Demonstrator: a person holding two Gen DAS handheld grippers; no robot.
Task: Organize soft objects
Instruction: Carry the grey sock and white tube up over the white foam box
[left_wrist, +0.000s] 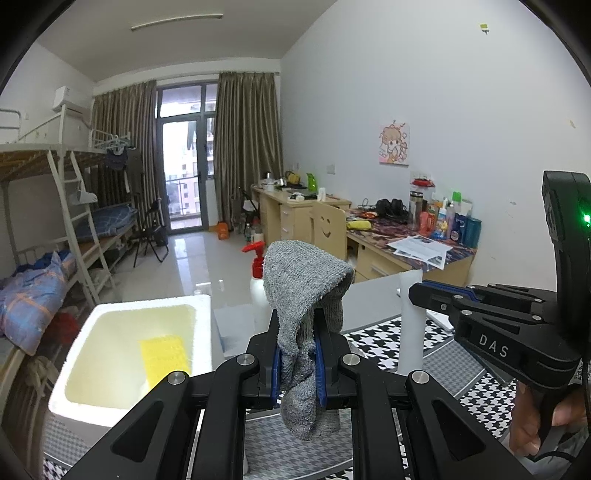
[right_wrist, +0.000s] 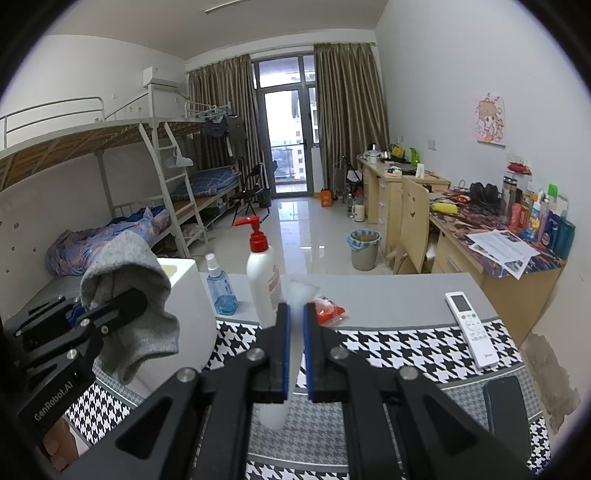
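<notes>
My left gripper (left_wrist: 298, 325) is shut on a grey sock (left_wrist: 301, 288) that drapes over its fingers and hangs below them, just right of a white foam box (left_wrist: 94, 402). A yellow sponge (left_wrist: 164, 356) lies inside the box. The sock also shows in the right wrist view (right_wrist: 125, 273), in front of the box (right_wrist: 194, 314). My right gripper (right_wrist: 295, 317) is shut on a white foam strip (right_wrist: 297, 295) held upright above the houndstooth mat (right_wrist: 406, 347). The strip shows in the left wrist view (left_wrist: 410, 321), with the right gripper (left_wrist: 417, 291) at the right.
On the grey table stand a red-capped white pump bottle (right_wrist: 260, 273), a blue spray bottle (right_wrist: 219, 288), a red packet (right_wrist: 327, 310), a white remote (right_wrist: 471, 328) and a dark phone (right_wrist: 506, 410). Bunk beds, desks and a bin (right_wrist: 364, 249) are beyond.
</notes>
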